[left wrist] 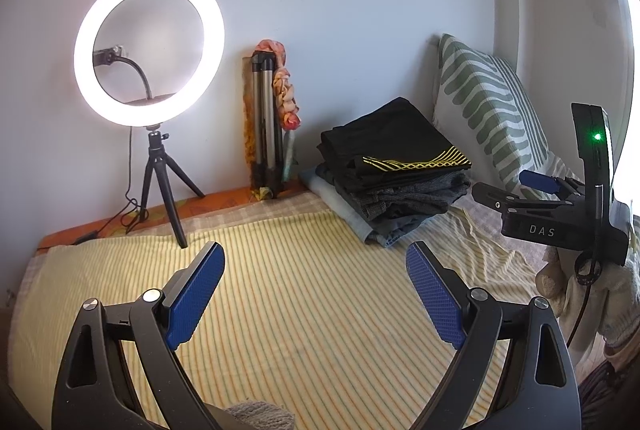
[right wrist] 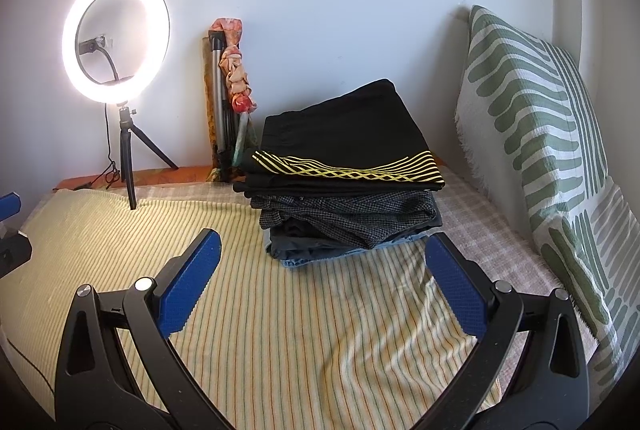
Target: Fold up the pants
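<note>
A stack of folded pants [left wrist: 394, 173] [right wrist: 344, 173] rests at the far side of the bed, black pants with yellow stripes [right wrist: 348, 165] on top, grey and denim ones beneath. My left gripper [left wrist: 316, 262] hovers open over the striped yellow bedspread [left wrist: 300, 310], short of the stack, nothing between its blue pads. My right gripper [right wrist: 322, 254] is also open and empty, just in front of the stack. The right gripper's body [left wrist: 560, 205] shows at the right edge of the left wrist view. A blue pad of the left gripper [right wrist: 10, 205] peeks in at the left edge of the right wrist view.
A lit ring light [left wrist: 148, 47] [right wrist: 116, 39] on a small black tripod stands at the back left, its cable trailing on the bed. A folded tripod with a patterned cloth [left wrist: 268, 121] leans on the wall. A green-patterned pillow [right wrist: 552, 157] [left wrist: 488, 113] leans at the right.
</note>
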Available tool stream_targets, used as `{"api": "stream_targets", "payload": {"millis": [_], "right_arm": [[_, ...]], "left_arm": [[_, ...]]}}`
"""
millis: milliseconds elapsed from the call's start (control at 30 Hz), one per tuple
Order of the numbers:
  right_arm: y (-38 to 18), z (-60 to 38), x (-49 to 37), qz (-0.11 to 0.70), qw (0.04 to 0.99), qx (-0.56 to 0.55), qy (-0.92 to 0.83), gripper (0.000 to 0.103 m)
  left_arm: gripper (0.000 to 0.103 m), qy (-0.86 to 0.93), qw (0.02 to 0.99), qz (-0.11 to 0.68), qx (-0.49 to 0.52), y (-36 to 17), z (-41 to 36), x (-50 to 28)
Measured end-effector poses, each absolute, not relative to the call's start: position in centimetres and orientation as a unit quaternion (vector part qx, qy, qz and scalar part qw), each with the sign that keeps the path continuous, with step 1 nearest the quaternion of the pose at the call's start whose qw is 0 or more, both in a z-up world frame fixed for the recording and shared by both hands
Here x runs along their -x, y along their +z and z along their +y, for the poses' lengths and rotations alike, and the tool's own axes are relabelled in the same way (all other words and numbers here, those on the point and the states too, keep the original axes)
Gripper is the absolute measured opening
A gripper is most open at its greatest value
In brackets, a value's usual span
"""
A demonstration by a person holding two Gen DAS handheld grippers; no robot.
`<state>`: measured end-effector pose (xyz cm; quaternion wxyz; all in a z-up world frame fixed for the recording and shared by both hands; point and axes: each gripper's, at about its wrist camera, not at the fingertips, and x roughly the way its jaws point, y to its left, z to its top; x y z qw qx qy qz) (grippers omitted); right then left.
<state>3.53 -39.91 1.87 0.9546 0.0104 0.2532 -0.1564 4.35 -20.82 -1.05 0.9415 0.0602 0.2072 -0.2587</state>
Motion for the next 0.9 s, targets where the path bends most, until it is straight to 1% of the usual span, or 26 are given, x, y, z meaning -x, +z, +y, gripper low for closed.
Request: {"api": "stream_targets", "payload": {"millis": [900], "right_arm": [[1.69, -40.06, -3.24, 0.258, 0.953, -0.019, -0.156, 0.103]], "left_arm": [[0.092, -0.261, 0.94, 0.209, -0.066, -1.11, -20.94, -4.27]]}}
